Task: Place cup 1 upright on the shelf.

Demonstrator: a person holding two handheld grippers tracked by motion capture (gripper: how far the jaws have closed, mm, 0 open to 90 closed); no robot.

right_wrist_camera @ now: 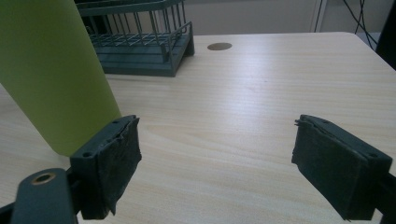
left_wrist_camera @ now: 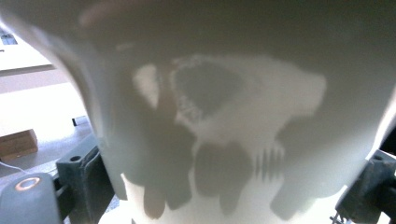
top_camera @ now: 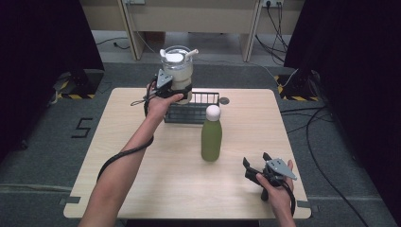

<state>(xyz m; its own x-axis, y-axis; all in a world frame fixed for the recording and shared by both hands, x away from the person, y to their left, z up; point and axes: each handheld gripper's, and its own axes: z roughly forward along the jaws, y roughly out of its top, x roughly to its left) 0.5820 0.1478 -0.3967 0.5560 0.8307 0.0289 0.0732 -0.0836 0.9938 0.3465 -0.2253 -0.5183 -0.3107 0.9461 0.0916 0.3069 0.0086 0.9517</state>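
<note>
Left gripper [top_camera: 174,91] has its fingers clenched on the clear jug [top_camera: 178,71], held aloft over the dark rack [top_camera: 191,112] at the worktop's [top_camera: 142,179] far edge, likely lowering next, while right gripper [top_camera: 255,171] waits, fingers released, near the green bottle [top_camera: 211,137]

In the left gripper view the jug [left_wrist_camera: 219,116] sits so close that it is a blur, its top and base cut off by the edges, and the grey shapes inside it cannot be told. In the high view the jug hides the left claw's [top_camera: 182,91] jaws and part of the rack [top_camera: 201,112]. In the right gripper view the bottle [right_wrist_camera: 49,70] is cut off at top and left.
</note>
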